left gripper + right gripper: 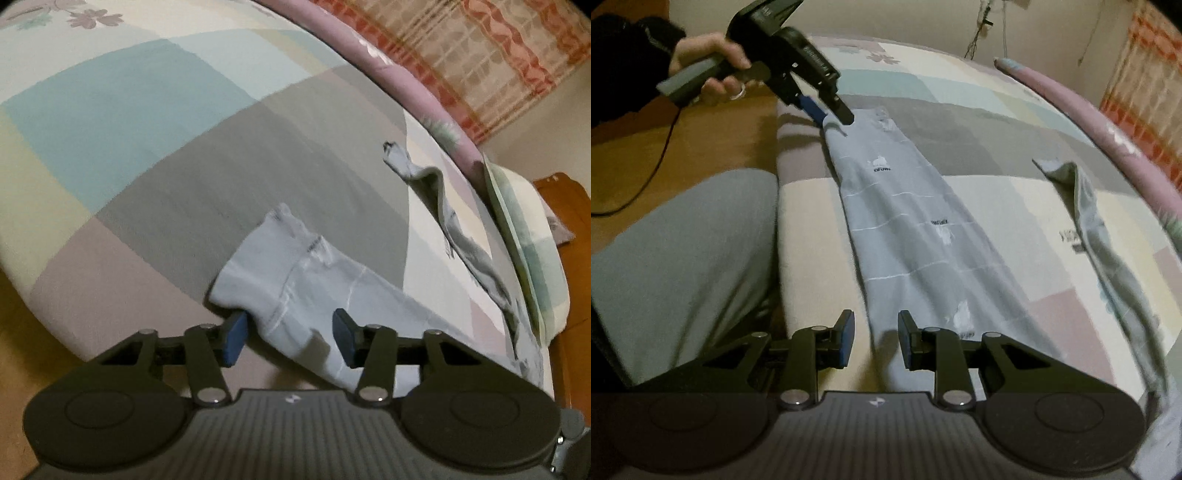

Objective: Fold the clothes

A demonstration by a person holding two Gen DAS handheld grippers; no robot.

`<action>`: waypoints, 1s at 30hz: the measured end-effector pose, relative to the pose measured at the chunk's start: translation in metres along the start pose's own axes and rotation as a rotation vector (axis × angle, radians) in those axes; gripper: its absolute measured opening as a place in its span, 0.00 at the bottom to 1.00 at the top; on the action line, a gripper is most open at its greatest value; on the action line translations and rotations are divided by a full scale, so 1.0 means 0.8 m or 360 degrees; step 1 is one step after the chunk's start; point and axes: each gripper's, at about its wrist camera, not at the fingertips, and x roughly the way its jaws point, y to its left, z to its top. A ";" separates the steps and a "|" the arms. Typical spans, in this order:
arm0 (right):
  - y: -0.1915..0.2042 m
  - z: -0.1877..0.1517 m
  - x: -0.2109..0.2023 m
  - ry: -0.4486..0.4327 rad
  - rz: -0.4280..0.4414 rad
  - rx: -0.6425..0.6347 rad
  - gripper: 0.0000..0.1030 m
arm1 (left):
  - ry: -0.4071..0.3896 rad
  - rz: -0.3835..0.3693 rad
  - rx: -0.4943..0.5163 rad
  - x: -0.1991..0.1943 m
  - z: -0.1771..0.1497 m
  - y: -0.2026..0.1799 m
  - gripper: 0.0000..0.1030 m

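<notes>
Pale grey-blue printed trousers lie on a patchwork bed sheet. One leg runs straight along the bed's near edge; the other leg trails off crumpled to the right. My left gripper stands open at the straight leg's hem, with the cloth lying between its blue pads, which do not press it. In the right wrist view that left gripper points down at the hem's corner, held by a hand. My right gripper is open over the leg's near end, cloth between its jaws.
A pillow lies at the bed's right end beside a wooden headboard. A pink rolled quilt borders the far side, with a curtain behind. The person's grey-clad leg stands by the bed's edge over wooden floor.
</notes>
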 end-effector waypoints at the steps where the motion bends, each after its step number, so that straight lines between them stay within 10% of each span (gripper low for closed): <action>1: 0.004 0.001 0.004 0.0004 -0.0034 -0.0041 0.28 | -0.0004 0.0023 0.0025 0.000 -0.001 -0.002 0.37; 8: 0.021 -0.001 0.025 0.0011 -0.0132 -0.0124 0.28 | -0.0018 0.0096 0.0118 -0.003 -0.003 -0.001 0.17; 12: 0.022 0.007 0.030 0.0041 -0.0148 -0.0097 0.01 | -0.0025 0.0097 0.0119 -0.006 0.000 0.000 0.12; 17: 0.013 0.020 0.019 0.0028 0.0074 0.0063 0.01 | -0.0005 0.0123 0.0193 -0.018 0.012 -0.002 0.12; 24: -0.006 0.014 -0.003 0.0003 0.0157 0.0223 0.22 | -0.0014 0.0330 0.0402 -0.037 0.016 -0.014 0.21; 27: -0.021 0.006 -0.034 -0.0061 0.0048 0.0286 0.41 | -0.0090 0.0499 0.0597 -0.047 0.023 -0.042 0.23; 30: -0.044 -0.018 -0.059 -0.0037 -0.0134 0.0398 0.49 | -0.0089 0.0416 0.0799 -0.045 0.018 -0.084 0.32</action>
